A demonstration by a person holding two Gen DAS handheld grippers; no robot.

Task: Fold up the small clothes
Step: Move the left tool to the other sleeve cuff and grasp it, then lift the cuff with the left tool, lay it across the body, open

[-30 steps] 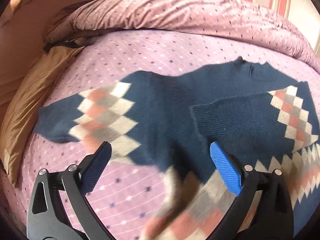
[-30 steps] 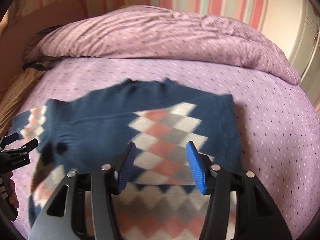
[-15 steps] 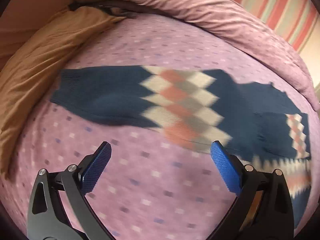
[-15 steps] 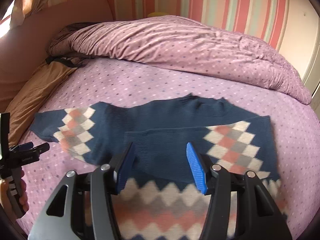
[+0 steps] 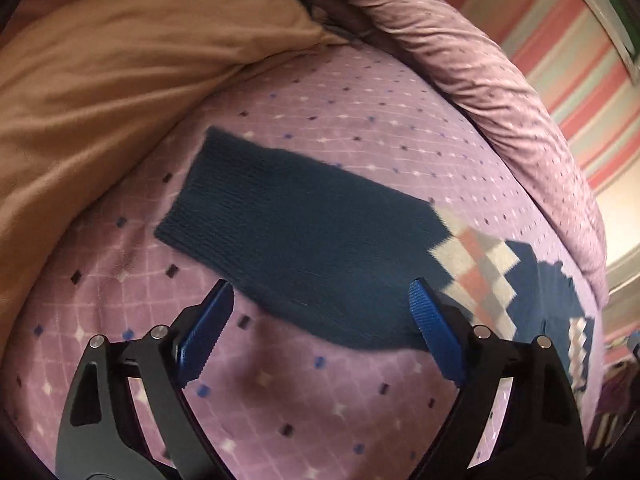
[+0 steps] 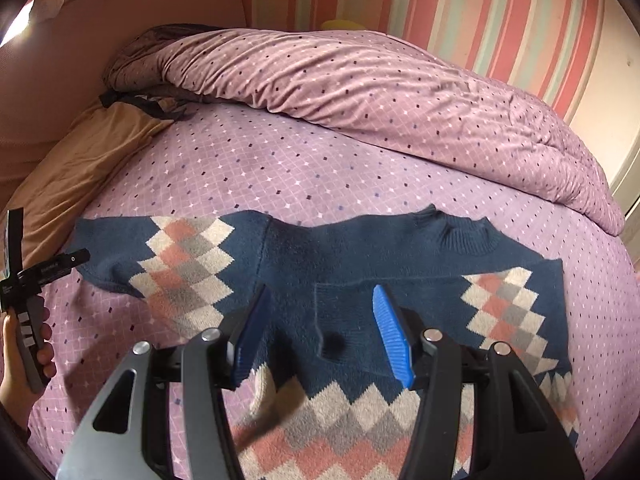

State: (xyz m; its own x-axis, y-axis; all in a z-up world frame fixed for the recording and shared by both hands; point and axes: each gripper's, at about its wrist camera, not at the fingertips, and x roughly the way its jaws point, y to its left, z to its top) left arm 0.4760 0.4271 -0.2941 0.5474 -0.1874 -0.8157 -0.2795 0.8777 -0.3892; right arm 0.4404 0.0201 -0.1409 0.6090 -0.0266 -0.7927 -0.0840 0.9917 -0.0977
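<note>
A small navy sweater [image 6: 360, 264] with pink, grey and cream diamonds lies flat on the purple bed sheet [image 6: 280, 160]. Its right sleeve is folded across the body; its left sleeve [image 5: 288, 236] stretches out to the left. My left gripper [image 5: 320, 332] is open and empty, just in front of that sleeve's navy cuff end. It also shows at the left edge of the right wrist view [image 6: 44, 272]. My right gripper [image 6: 320, 332] is open and empty, above the sweater's lower body.
A rumpled purple duvet [image 6: 380, 80] is heaped along the far side of the bed. A tan pillow [image 5: 120, 60] lies to the left, close to the sleeve cuff. A striped wall [image 6: 460, 12] stands behind the bed.
My left gripper has swung left, from over the sweater body to the cuff of the outstretched sleeve. My right gripper has pulled back a little; more of the sweater shows.
</note>
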